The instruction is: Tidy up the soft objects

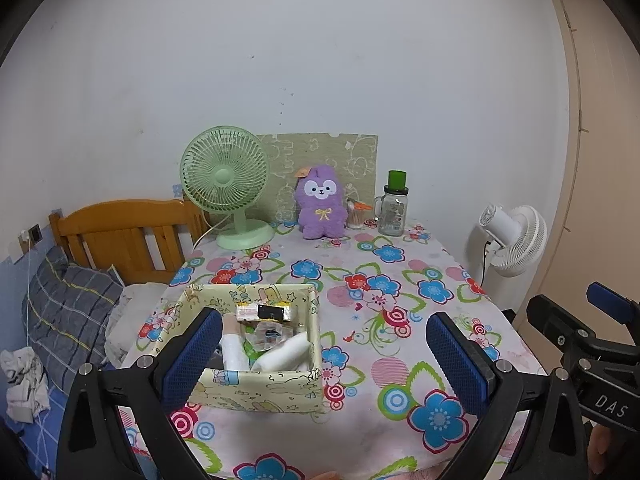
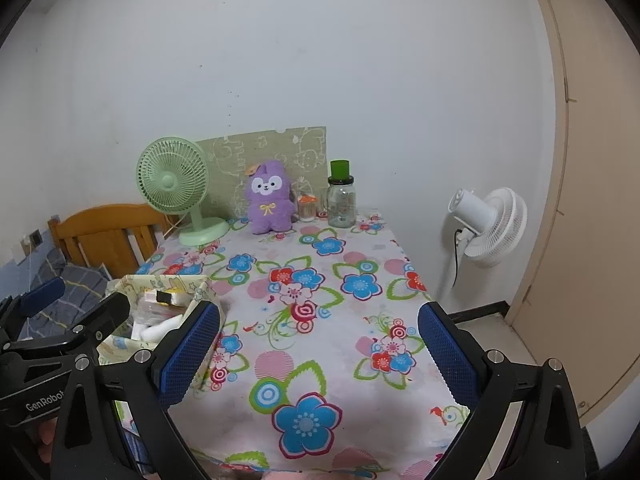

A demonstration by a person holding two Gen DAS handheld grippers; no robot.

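Flowered tablecloth [image 2: 320,320]; "GenRobot" on left claw [image 2: 100,316], "DAS" on right claw [image 1: 592,312]

A plain white wall [image 1: 320,60] backs the flower-clothed table [image 2: 320,320], a wooden headboard [image 1: 120,236] left, a beige door [image 2: 580,200] right.

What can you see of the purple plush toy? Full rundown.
The purple plush toy is a fluffy, fleecy-looking animal with a white face patch, dark eyes, a yellow bow on its chest and an orange tag by one ear. It sits upright at the far end of the floral tablecloth, facing the cameras, in front of the green patterned board, between the green desk fan and a small jar. Neither tongs touch it.
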